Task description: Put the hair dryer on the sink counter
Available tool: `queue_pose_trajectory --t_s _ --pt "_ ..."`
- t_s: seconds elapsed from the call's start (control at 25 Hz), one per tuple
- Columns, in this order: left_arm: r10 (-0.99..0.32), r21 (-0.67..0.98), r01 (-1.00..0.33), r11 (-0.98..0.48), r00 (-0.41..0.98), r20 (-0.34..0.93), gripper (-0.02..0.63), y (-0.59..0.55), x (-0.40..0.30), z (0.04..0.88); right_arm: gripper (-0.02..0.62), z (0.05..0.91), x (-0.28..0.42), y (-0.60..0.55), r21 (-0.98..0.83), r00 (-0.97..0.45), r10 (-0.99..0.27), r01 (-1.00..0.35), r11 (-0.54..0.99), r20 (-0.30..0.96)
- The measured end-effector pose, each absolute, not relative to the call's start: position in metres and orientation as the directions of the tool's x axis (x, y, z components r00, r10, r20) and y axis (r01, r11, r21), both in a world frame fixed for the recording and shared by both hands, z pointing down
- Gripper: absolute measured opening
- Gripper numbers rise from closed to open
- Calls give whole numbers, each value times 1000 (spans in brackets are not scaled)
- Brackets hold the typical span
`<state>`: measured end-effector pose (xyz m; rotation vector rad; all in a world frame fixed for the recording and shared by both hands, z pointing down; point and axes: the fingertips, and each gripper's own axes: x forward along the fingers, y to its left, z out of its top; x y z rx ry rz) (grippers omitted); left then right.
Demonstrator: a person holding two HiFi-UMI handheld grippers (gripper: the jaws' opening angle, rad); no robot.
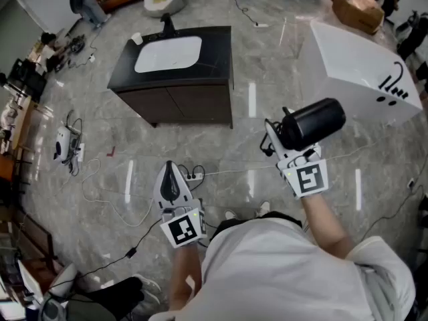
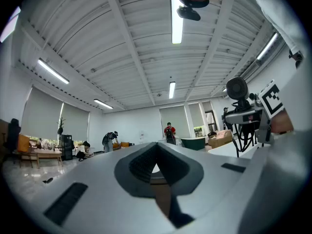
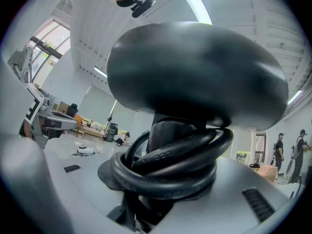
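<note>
Head view showed both forearms extended forward, grippers roughly level. The right gripper [image 1: 286,141] was clamped on the handle of the black, cord-wrapped plastic hair dryer [image 1: 314,120], well apart from the dark-topped sink counter [image 1: 215,53]. The left gripper [image 1: 170,171] had its jaws together, empty.

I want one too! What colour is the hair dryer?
The hair dryer is black; the right gripper view shows it best.

Smooth black plastic hair dryer [image 1: 313,122], glossy stone floor [image 1: 221,146], wood-fronted sink counter [image 1: 187,104].
</note>
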<state>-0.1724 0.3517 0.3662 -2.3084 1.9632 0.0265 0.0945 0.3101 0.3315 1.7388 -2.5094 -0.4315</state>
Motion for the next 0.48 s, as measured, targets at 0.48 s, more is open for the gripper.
queue_pose_trajectory --t_s 0.48 --pt "-980 -99 -982 -159 169 -102 3 352 -129 356 210 331 118 313 266 -406 -907 -892 365 -116"
